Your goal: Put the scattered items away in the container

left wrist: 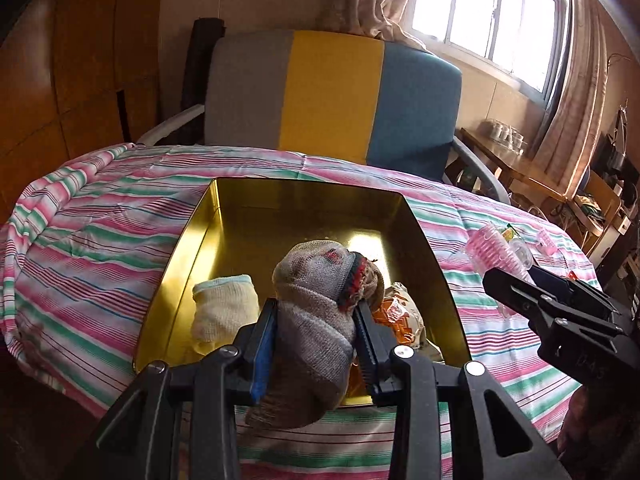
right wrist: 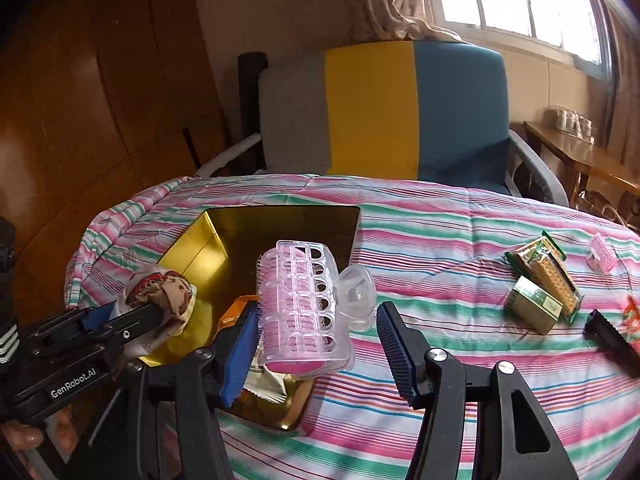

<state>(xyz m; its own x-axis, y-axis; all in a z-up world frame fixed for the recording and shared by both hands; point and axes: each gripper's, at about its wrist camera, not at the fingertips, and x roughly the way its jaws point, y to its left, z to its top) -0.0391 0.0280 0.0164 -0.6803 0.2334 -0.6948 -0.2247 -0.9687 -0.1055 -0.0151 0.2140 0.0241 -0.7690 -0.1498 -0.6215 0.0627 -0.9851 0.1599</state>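
Lying on the striped quilt (right wrist: 460,232), the gold tin (left wrist: 240,216) already holds a cream sock (left wrist: 224,308) and a snack packet (left wrist: 404,316). A rolled grey sock (left wrist: 320,304) is clamped by the left gripper (left wrist: 316,340) above the tin. A pink hair roller (right wrist: 304,304) sits against one finger of the wide-open right gripper (right wrist: 316,340), at the tin's edge. Left outside are a cracker packet (right wrist: 548,272), a green box (right wrist: 532,304) and a small pink roller (right wrist: 602,256).
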